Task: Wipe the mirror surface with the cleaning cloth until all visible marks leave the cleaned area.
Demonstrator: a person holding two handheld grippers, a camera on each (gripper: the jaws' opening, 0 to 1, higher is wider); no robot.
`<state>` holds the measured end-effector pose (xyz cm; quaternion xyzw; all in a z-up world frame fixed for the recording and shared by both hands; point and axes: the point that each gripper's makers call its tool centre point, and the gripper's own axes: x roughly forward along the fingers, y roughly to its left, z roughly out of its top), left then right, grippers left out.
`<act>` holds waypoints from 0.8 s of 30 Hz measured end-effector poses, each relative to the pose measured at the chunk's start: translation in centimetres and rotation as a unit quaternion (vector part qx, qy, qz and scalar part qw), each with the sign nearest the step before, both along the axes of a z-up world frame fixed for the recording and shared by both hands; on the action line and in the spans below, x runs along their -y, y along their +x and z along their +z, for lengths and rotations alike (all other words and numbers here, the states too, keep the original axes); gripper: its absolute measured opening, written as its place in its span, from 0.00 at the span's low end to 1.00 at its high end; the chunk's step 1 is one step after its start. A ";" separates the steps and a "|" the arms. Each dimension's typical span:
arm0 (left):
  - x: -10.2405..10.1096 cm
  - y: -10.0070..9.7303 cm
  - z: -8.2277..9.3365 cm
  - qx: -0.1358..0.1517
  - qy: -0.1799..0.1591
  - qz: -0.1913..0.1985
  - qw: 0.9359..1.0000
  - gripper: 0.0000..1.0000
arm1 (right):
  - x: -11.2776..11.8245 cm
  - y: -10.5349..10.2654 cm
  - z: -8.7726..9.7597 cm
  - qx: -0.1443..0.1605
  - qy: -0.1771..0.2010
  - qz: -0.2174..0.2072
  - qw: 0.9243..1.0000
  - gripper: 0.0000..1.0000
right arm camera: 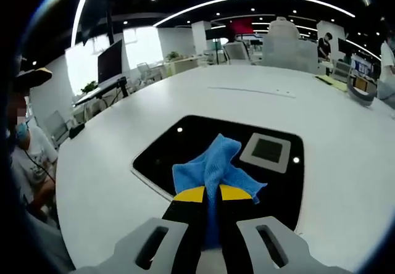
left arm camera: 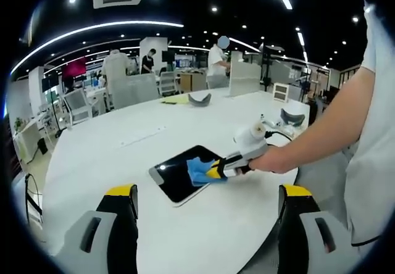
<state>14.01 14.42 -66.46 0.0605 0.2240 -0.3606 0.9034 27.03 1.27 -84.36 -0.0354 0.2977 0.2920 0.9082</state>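
Note:
A dark rectangular mirror with a white rim lies flat on the white table. In the left gripper view my right gripper is shut on a blue cleaning cloth, pressing it onto the mirror's right part. A hand holds that gripper. My left gripper stands open above the near table edge, nothing between its jaws. In the right gripper view the blue cloth is pinched in my right gripper and rests on the mirror, which reflects a ceiling vent and lights.
A person's arm and white shirt fill the right side. Small grey objects and yellow paper lie at the table's far side. Chairs, desks and people stand beyond. A seated person is at the left of the right gripper view.

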 end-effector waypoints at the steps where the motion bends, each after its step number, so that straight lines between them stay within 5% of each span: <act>1: -0.1 0.0 0.0 0.001 0.001 -0.001 1.000 0.95 | 0.0 0.0 0.0 0.000 0.000 -0.001 1.000 0.02; 24: -2.1 -0.4 -0.1 0.009 -0.001 -0.015 1.000 0.95 | -3.0 -1.0 0.0 -0.010 0.003 -0.008 1.000 0.02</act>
